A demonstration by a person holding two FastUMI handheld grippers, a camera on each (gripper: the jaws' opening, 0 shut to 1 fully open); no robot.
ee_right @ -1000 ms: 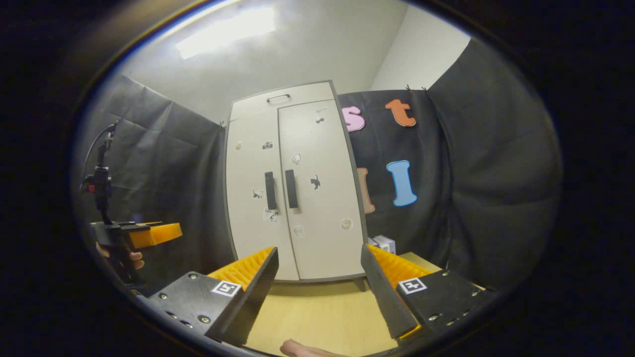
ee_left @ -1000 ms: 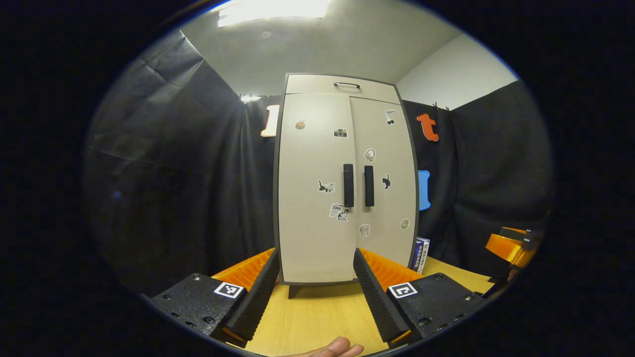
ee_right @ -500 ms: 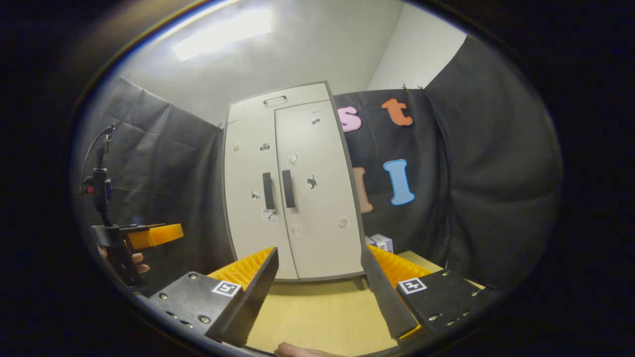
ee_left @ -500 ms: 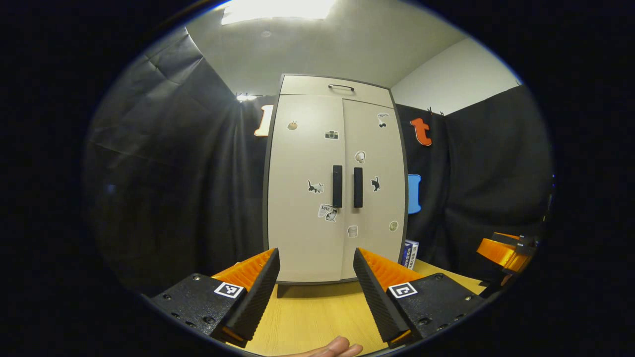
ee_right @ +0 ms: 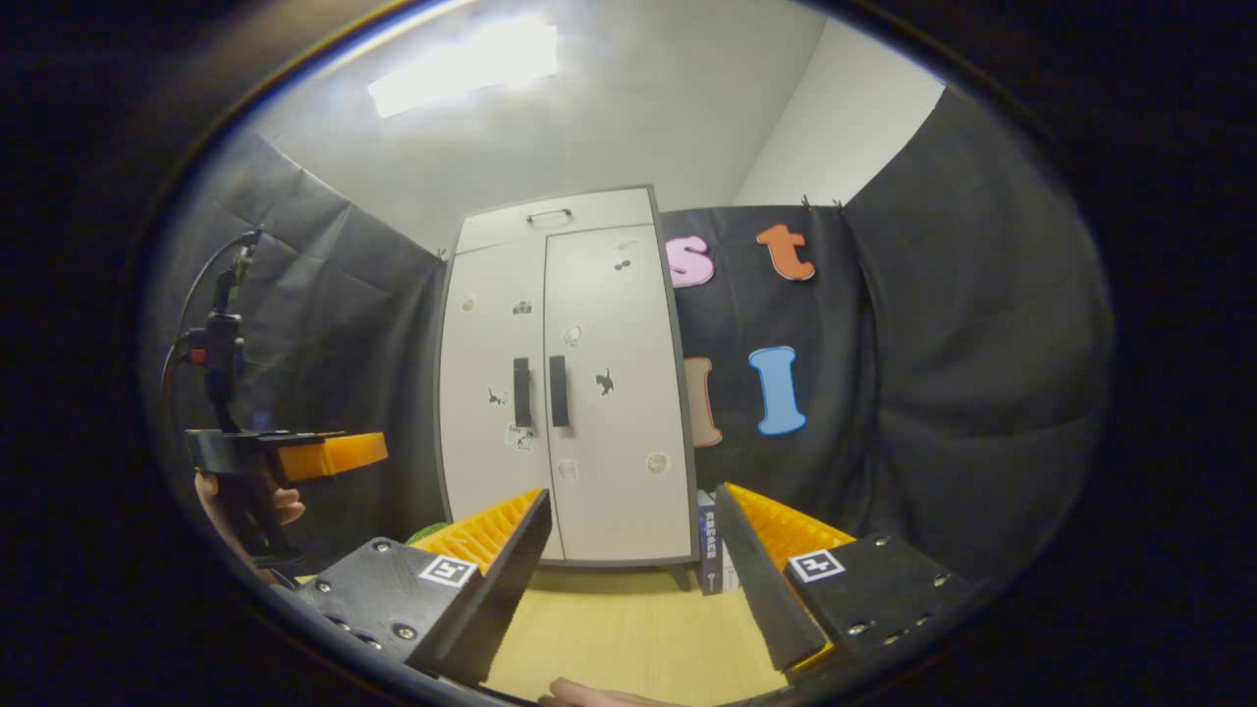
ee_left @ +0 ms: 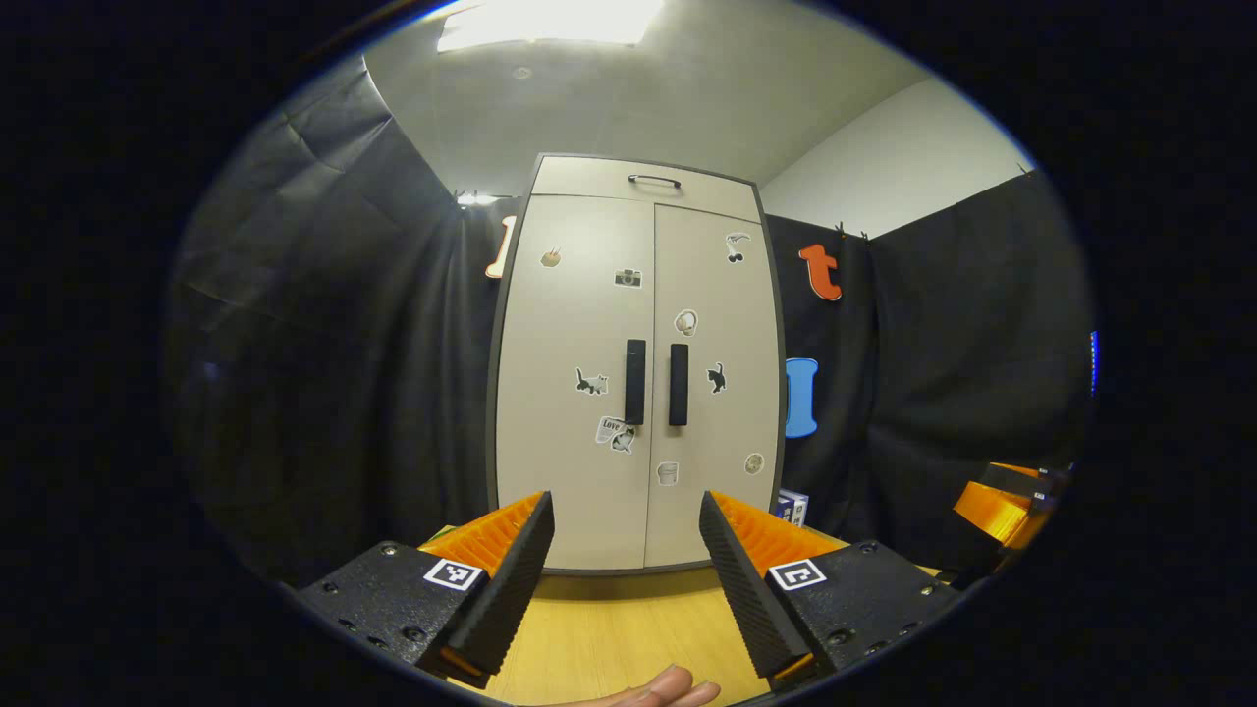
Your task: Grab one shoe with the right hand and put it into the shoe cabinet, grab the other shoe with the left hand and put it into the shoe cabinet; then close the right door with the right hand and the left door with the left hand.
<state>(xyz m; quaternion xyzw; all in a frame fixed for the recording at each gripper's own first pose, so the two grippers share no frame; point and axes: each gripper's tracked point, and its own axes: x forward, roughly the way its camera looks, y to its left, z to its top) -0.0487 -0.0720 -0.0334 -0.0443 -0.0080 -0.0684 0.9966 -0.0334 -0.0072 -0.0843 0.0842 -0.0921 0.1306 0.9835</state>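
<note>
On the wooden surface (ee_left: 609,638), the shoe cabinet (ee_left: 633,373) stands upright at the far edge, both doors flush together. The left claw (ee_left: 627,579) and right claw (ee_right: 628,579) hover before it, fingers spread, empty.

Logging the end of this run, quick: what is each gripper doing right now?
Left gripper: open, holding nothing, facing the shut shoe cabinet.
Right gripper: open, holding nothing.
</note>
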